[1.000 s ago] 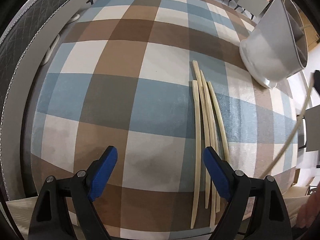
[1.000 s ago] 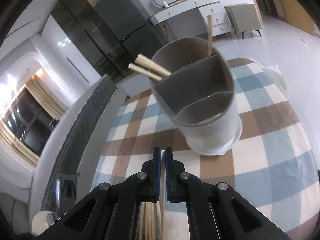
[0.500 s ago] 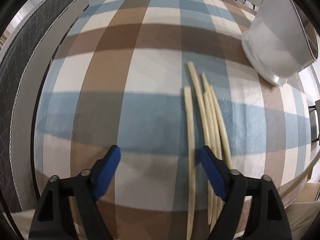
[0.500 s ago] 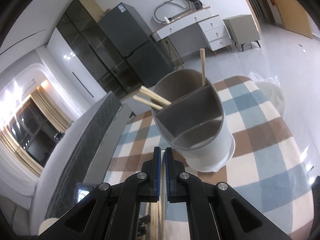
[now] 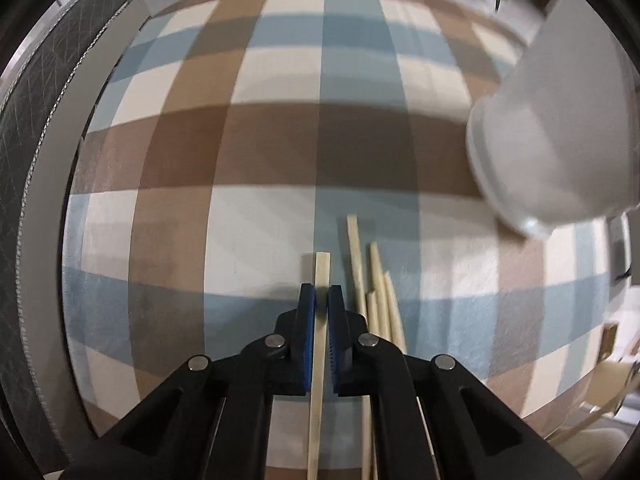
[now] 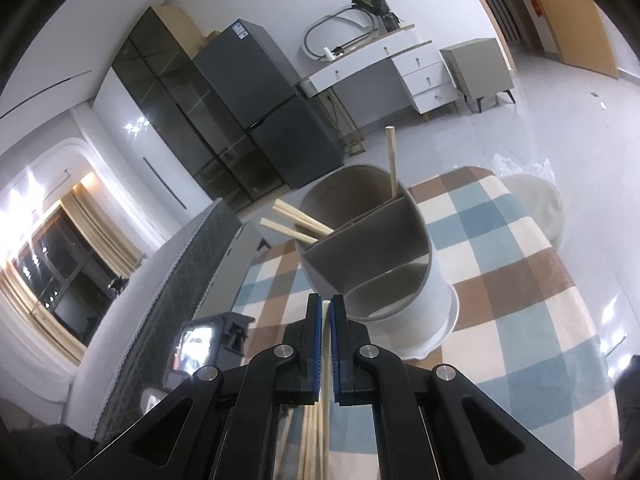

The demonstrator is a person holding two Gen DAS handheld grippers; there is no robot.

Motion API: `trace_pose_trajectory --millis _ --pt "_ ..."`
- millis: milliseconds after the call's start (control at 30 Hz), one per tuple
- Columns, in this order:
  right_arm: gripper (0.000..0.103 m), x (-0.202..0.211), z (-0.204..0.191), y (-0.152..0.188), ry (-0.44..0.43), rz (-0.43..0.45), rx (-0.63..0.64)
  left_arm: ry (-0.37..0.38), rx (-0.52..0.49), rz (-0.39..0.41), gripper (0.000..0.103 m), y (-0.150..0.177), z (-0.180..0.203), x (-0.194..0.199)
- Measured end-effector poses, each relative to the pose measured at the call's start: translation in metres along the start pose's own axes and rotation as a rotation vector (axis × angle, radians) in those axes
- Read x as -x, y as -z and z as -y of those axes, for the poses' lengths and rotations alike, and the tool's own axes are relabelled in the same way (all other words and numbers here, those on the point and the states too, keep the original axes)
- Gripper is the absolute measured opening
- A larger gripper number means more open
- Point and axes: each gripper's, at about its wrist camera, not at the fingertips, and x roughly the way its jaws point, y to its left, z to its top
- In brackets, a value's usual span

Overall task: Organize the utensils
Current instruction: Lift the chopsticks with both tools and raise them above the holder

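Left tongs [image 5: 321,300] are now clamping a chopstick [image 5: 321,276], its tip pointing toward 12 o'clock; earlier they were gaping apart. Right tongs [image 6: 326,308] are staying clamped on another chopstick [image 6: 326,364].

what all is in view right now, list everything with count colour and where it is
chopstick in the left gripper: 1, pale wood, between the closed blue pads, low over the cloth
loose chopsticks: about 4, pale wood, lying on the cloth just right of the held one
chopstick in the right gripper: 1, pale wood, clamped between the pads
chopsticks in holder: 3, pale wood, back compartment, two leaning left, one near upright
utensil holder: 1, white outside, grey-brown inside, three compartments, on the cloth
checked tablecloth: 1, brown, blue and cream
fridge: 1, dark grey, back wall
white desk: 1, with drawers, back wall
left gripper: black, blue pads
right gripper: black, blue pads
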Motion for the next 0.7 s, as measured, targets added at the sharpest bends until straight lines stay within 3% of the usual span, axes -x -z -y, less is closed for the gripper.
trace_pose_trajectory --millis 267,400,533,700 --pt "0.003 0.013 -0.017 0.008 0.022 0.032 0.095 0.132 0.024 0.317 0.002 0.044 -0.015 0.088" --pt "0.003 0.024 -0.027 0.016 0.016 0.046 0.126 0.183 0.034 0.417 0.002 0.055 -0.013 0.107" --pt "0.003 0.033 -0.034 0.022 0.032 0.052 0.145 0.206 0.011 0.458 0.001 0.058 -0.011 0.115" --pt "0.003 0.046 -0.038 0.026 0.051 0.064 0.143 0.224 -0.008 0.455 0.001 0.063 -0.012 0.119"
